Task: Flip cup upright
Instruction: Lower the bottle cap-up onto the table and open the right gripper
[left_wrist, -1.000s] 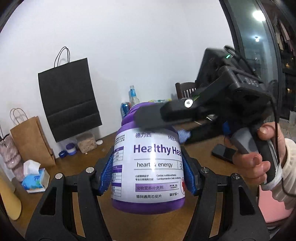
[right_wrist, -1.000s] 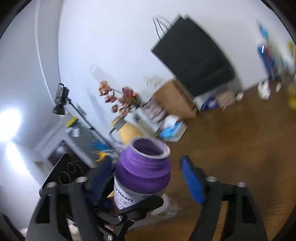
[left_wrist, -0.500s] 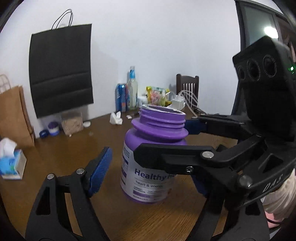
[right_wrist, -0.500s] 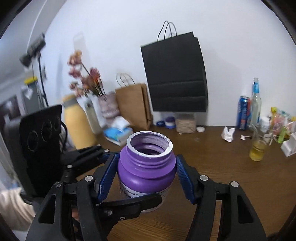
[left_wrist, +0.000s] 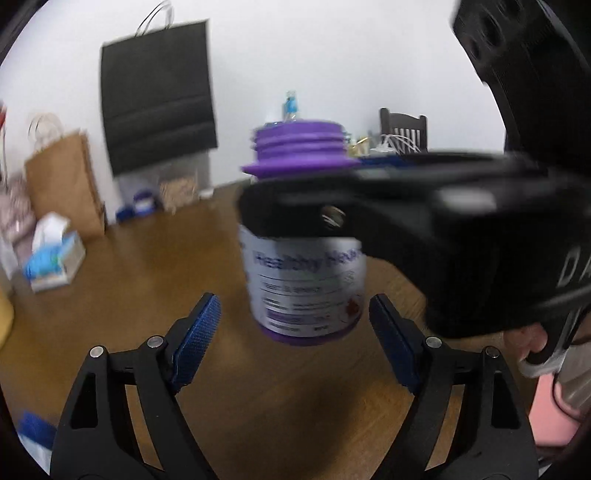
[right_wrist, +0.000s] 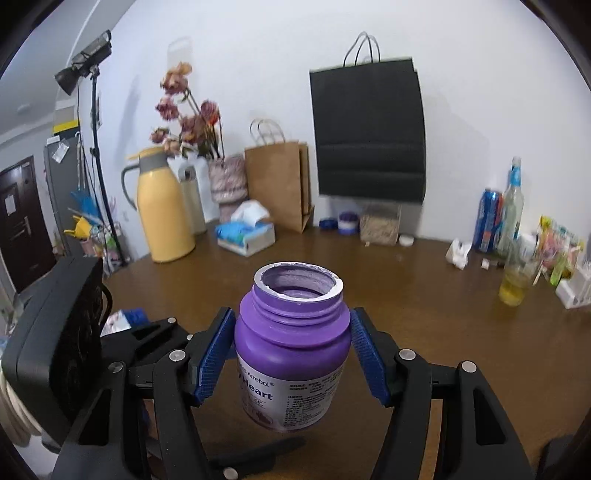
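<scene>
I read the purple jar (right_wrist: 291, 354) as upright, mouth up and uncapped, its white rim and the hollow inside visible from the right wrist view. My right gripper (right_wrist: 291, 356) has closed on it: both blue pads (right_wrist: 214, 358) press the jar's shoulder from either side. The jar's base appears clear of the tabletop (right_wrist: 424, 295); a shadow lies under it, though I cannot tell the gap with certainty.

From the left wrist view, the same jar (left_wrist: 306, 280) sits ahead of my left gripper (left_wrist: 293, 343), whose jaws stand wide with neither pad touching the label. The frame is motion-blurred. The body of the right gripper (left_wrist: 461, 240) crosses the jar's upper half from the right, and part of a hand (left_wrist: 532, 339) shows under it.

Background, along the wall: a black paper bag (right_wrist: 367, 133), a brown paper bag (right_wrist: 279, 184), a tissue box (right_wrist: 245, 236), a yellow thermos jug (right_wrist: 162, 206) and dried flowers (right_wrist: 188, 110). On the right stand a blue can (right_wrist: 489, 221), a clear bottle (right_wrist: 511, 210) and a glass with yellow liquid (right_wrist: 513, 277), all well apart from the jar.
</scene>
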